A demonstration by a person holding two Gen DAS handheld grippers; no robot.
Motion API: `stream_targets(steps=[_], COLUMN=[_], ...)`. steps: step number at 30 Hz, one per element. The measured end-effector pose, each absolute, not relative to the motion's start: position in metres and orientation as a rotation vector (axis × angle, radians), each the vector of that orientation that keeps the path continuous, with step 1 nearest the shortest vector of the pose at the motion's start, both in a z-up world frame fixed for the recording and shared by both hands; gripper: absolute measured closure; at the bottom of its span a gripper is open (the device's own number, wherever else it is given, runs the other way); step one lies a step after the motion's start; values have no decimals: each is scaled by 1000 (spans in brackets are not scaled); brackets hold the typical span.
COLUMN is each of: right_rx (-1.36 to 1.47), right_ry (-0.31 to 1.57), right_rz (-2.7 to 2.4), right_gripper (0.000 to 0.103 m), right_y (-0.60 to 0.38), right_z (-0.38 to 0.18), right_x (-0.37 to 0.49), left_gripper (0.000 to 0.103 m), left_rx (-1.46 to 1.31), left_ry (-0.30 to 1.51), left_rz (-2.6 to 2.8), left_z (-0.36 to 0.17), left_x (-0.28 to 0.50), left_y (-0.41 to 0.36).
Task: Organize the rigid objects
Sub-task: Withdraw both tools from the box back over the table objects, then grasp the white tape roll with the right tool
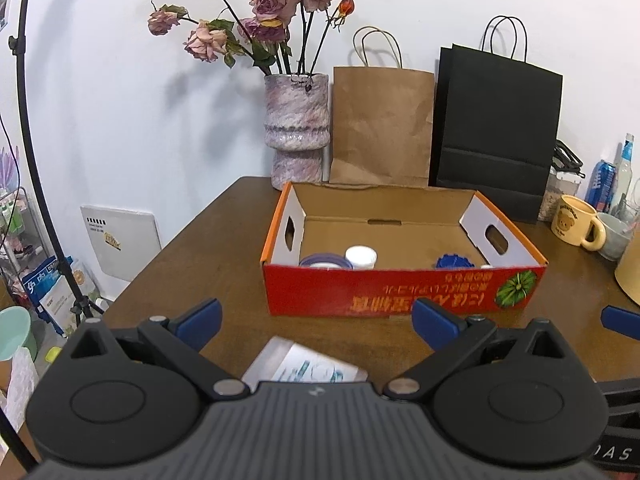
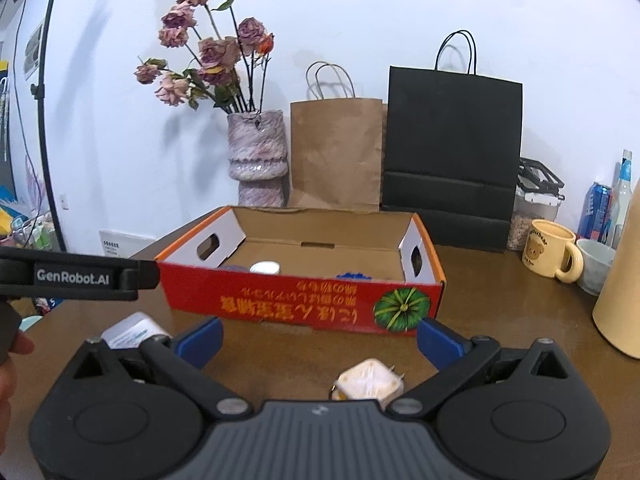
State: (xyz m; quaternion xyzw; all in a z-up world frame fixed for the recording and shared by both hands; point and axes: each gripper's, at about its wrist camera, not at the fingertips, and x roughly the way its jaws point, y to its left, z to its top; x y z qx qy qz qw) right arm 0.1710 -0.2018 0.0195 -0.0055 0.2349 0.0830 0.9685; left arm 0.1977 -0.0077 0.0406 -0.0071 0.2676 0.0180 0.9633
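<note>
Two grippers hover over the wooden table, both on the near side of the red cardboard box, which I use as my landmark. My left gripper has its blue fingers spread wide and holds nothing; a flat white packet lies on the table just in front of the box, between those fingers and below them. My right gripper is likewise spread wide and empty, with a white plug adapter lying on the table before the box, between its fingers but not touched by them.

Inside the box I see a white-lidded jar, a purple-rimmed round thing to its left, and a blue serrated cap towards the right end. Behind the box stand a mottled vase of dried roses, a brown paper bag and a black paper bag. Right of the box sits a cream mug.
</note>
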Motion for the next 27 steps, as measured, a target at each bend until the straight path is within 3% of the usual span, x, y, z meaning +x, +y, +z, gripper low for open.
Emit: stream_targets(steps=[27], right_rx=[-51], right_ry=[549], right_rz=[215], right_gripper=[0], right_y=[-180], right_z=[-12], right_x=[91], left_gripper=[0], left_rx=[10], left_ry=[628], left_rz=[-4], left_z=[0], left_x=[120], left_y=[16])
